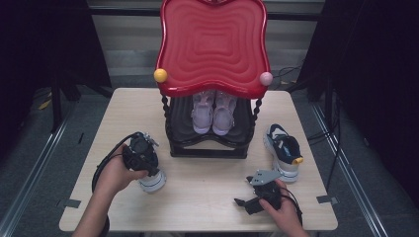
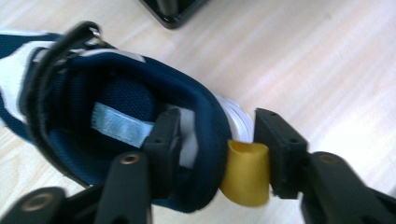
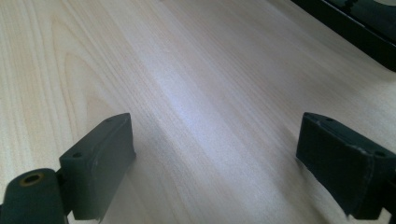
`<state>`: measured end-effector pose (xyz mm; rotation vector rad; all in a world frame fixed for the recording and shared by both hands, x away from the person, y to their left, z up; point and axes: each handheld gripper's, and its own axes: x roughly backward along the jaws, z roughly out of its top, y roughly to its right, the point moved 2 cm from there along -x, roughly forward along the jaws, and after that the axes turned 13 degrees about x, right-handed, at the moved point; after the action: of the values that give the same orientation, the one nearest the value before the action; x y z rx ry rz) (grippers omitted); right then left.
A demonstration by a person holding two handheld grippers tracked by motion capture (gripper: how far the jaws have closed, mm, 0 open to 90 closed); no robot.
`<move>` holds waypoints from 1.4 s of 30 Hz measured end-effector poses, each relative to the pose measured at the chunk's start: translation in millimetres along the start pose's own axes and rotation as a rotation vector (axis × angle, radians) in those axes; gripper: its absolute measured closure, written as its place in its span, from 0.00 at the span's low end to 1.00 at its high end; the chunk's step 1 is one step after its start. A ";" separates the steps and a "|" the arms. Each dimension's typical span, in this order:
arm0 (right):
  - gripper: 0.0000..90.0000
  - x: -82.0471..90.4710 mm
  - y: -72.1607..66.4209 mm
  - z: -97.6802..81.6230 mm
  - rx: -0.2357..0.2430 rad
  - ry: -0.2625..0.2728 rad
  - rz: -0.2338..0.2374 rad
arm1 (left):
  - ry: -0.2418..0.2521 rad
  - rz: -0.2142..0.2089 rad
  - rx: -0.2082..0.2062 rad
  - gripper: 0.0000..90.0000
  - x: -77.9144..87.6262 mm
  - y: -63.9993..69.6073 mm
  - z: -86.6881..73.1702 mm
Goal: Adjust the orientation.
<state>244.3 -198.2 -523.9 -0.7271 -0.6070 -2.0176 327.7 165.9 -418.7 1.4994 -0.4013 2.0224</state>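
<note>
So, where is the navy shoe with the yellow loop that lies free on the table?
In the high view, the navy shoe lies at the table's right side, just right of the black rack, beyond the right gripper.

No text, brand, number or sign can be read anywhere. The one candidate is a small pale blue tag (image 2: 122, 125) sewn inside the navy shoe (image 2: 140, 93) at the centre left of the left gripper view; its face is blurred and no letters can be made out on it.
</note>
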 end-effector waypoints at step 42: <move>0.12 0.0 0.0 0.3 -0.007 -0.001 0.003 | -0.281 -0.041 -0.063 0.66 -26.2 7.7 16.8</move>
<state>244.3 -197.9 -523.7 -0.7329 -0.5999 -2.0172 340.9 143.3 -437.3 1.7426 -0.5363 1.7543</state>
